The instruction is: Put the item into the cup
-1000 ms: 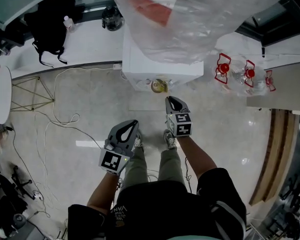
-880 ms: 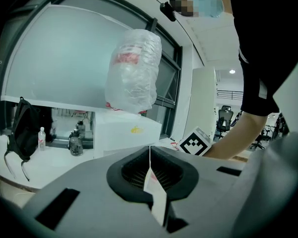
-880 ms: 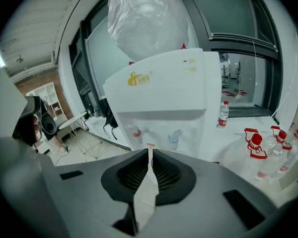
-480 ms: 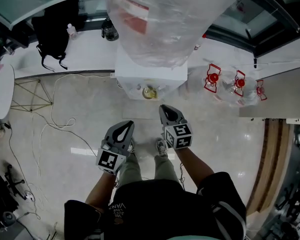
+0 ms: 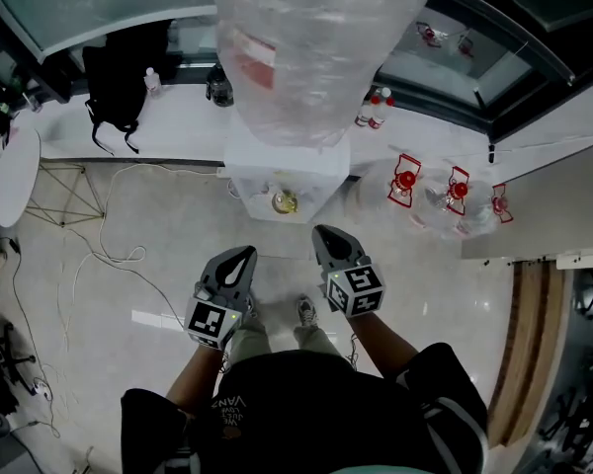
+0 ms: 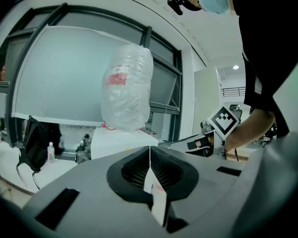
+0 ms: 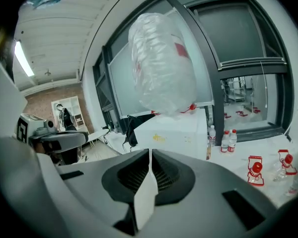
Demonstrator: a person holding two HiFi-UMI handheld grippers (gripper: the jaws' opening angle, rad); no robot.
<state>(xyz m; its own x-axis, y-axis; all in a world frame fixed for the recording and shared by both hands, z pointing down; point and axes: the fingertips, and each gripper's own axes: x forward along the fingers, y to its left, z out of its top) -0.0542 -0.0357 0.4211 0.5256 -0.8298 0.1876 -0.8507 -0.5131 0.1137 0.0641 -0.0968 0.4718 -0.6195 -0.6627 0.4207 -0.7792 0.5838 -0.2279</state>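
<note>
- Lettering on the person's black shirt began "VAN"; the rest was too small to read.
- Print on the red label of the plastic-wrapped bundle could not be read.
- The left gripper and right gripper hung over the floor, both clenched with nothing between the jaws.
- A small yellowish round thing, possibly the cup, sat at the near edge of the white stand, ahead of both grippers.
- Cables lay to the left, red-capped bottles to the right.
</note>
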